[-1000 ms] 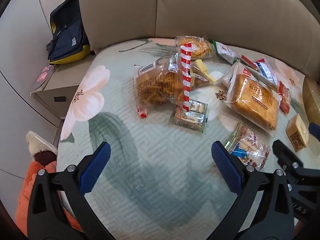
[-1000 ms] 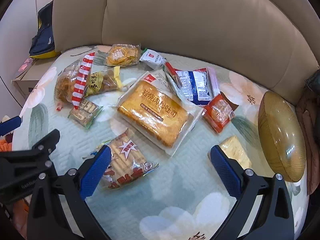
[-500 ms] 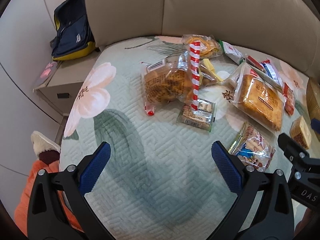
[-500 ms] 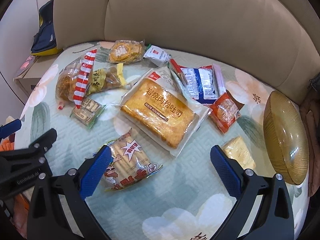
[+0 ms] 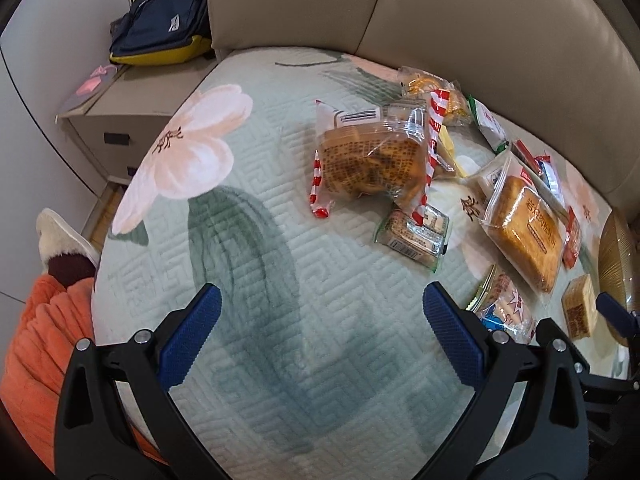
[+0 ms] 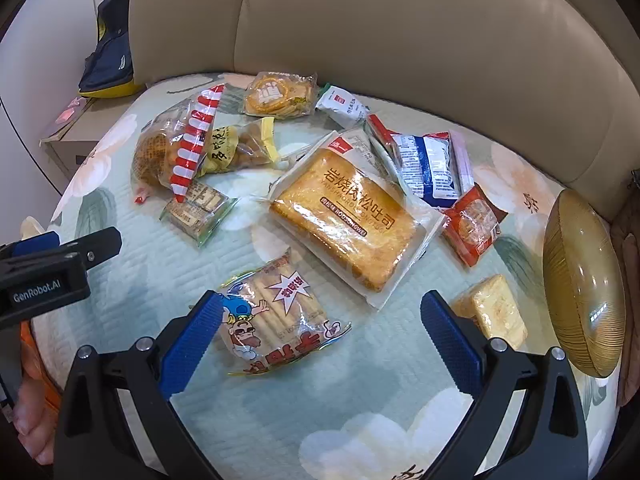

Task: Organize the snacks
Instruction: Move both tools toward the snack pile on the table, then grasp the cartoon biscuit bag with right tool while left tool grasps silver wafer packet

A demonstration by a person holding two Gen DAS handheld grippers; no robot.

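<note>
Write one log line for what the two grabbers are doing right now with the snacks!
left gripper: open, empty, over green quilt | right gripper: open, empty, above cartoon biscuit-stick packet | golden toast loaf bag: untouched

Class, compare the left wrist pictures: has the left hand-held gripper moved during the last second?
Yes. The left hand-held gripper has shifted left: the sofa's back-cushion seam and the bedside cabinet now sit further right in its view.

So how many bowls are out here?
1: the gold bowl at the quilt's right edge, just right of the small yellow cake pack. Another could lie outside the views.
</note>
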